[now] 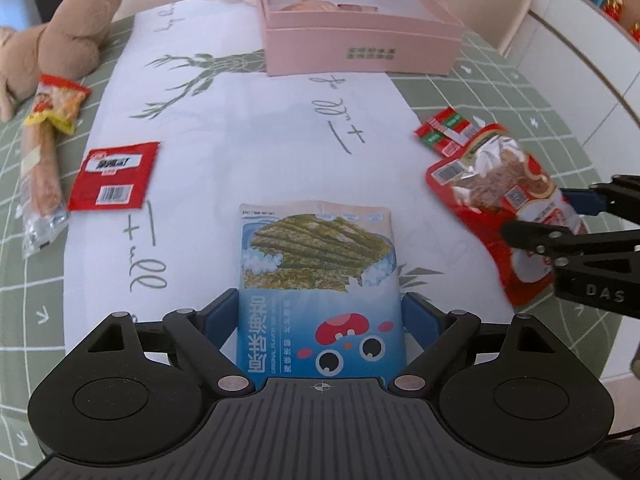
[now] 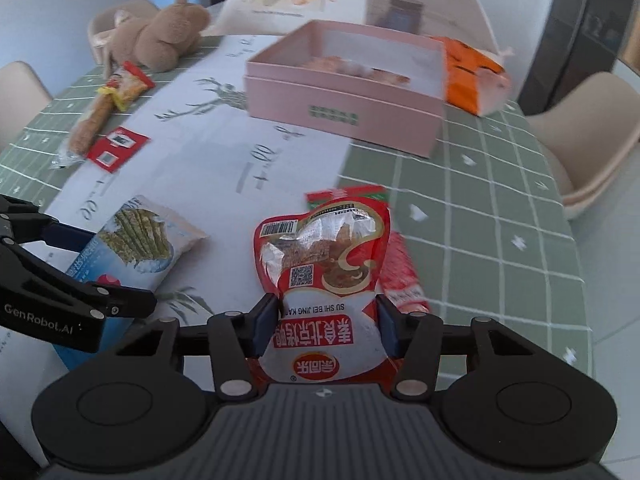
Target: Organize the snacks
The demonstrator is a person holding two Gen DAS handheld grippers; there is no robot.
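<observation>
My left gripper (image 1: 320, 312) is shut on a blue seaweed snack bag (image 1: 320, 264), pads touching both its sides; the bag also shows in the right wrist view (image 2: 136, 240). My right gripper (image 2: 326, 322) is shut on a red roast-duck snack pouch (image 2: 324, 264), also seen in the left wrist view (image 1: 496, 196). An open pink box (image 1: 360, 20) with some snacks inside stands at the far end of the table, also in the right wrist view (image 2: 344, 96).
A red flat packet (image 1: 114, 176), a long sausage-like snack (image 1: 42, 168) and a yellow-red packet (image 1: 60, 104) lie left. Small red-green packets (image 1: 444, 130) lie right. A plush rabbit (image 1: 68, 36) sits far left, an orange bag (image 2: 472, 76) behind the box. Chairs surround the table.
</observation>
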